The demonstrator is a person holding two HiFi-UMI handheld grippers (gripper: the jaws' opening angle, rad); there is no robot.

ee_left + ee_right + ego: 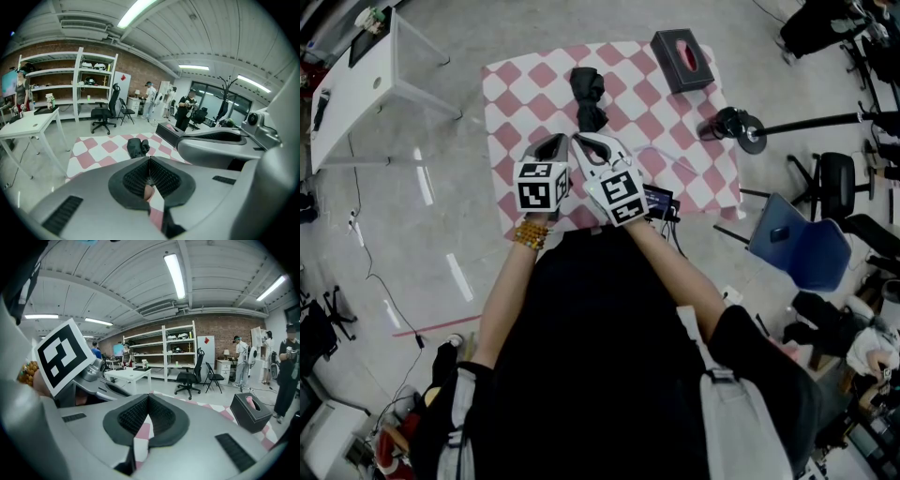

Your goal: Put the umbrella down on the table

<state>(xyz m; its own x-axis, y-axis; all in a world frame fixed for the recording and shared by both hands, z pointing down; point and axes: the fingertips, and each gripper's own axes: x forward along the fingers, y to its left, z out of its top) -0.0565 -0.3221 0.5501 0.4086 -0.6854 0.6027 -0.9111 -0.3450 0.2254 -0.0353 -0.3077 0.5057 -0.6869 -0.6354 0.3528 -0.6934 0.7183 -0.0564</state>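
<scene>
Jaws of the left gripper [150, 160] are pressed together at the tips, with nothing gripped. Those of the right gripper [148, 397] are likewise closed and empty. The tissue box [682, 61], dark and standing at the far right corner of the table [703, 178], serves as landmark. The table is covered in a pink-and-white checked cloth.

The umbrella [589, 98], black and folded to a short bundle, lies flat on the cloth. It is left of the tissue box, a little nearer the person, and apart from the box. Both grippers sit side by side, left of the tissue box and much nearer the person, at the table's near edge. Their tips point toward the umbrella but stay clear of it. The umbrella already rests on the table, so the putting-down looks complete, or not begun.

Handling, as judged: the bundle should be light. Its outer fabric is soft and loosely gathered over a stiff inner shaft. The cloth may slide or bunch under a shallow pinch. A hold across the narrow middle, squeezing through the fabric onto the shaft, seems surest. Which end carries the handle cannot be told.
</scene>
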